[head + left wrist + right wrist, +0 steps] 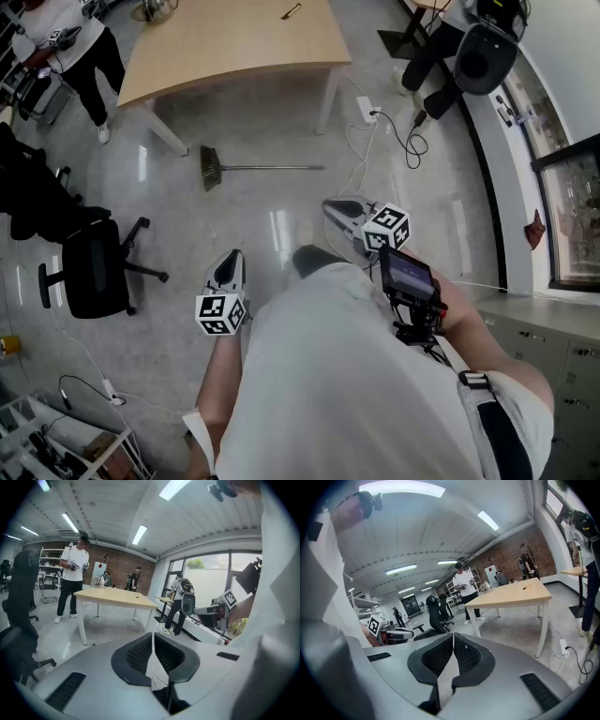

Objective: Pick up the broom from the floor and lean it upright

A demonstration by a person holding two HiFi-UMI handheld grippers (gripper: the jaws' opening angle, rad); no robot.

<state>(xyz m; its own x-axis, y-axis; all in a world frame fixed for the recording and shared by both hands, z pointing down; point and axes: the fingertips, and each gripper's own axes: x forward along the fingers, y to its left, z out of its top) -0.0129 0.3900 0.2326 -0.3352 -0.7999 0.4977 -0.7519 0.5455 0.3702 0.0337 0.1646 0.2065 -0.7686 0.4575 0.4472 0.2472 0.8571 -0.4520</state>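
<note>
Your broom (253,169) lies flat on the floor (244,225), just on the near side of the table (234,42). Its bristle head points left, close to the table's left leg (169,131), and its handle runs right toward the right leg (327,98).

Your left gripper (230,262) has its jaws pressed together with nothing between them. Your right gripper (336,208) also has its jaws together and empty. Both hang well apart from the broom, over your body at the near side.

Between the grippers and the broom the floor is bare and glossy, so there is open room to move. On the left a black office chair (89,267) stands beside that stretch. On the right, cables (361,155) and a white power strip (367,110) lie just beyond the handle's tip. A person (70,37) stands at the table's far left corner. Cabinets (553,356) line the near right edge.
</note>
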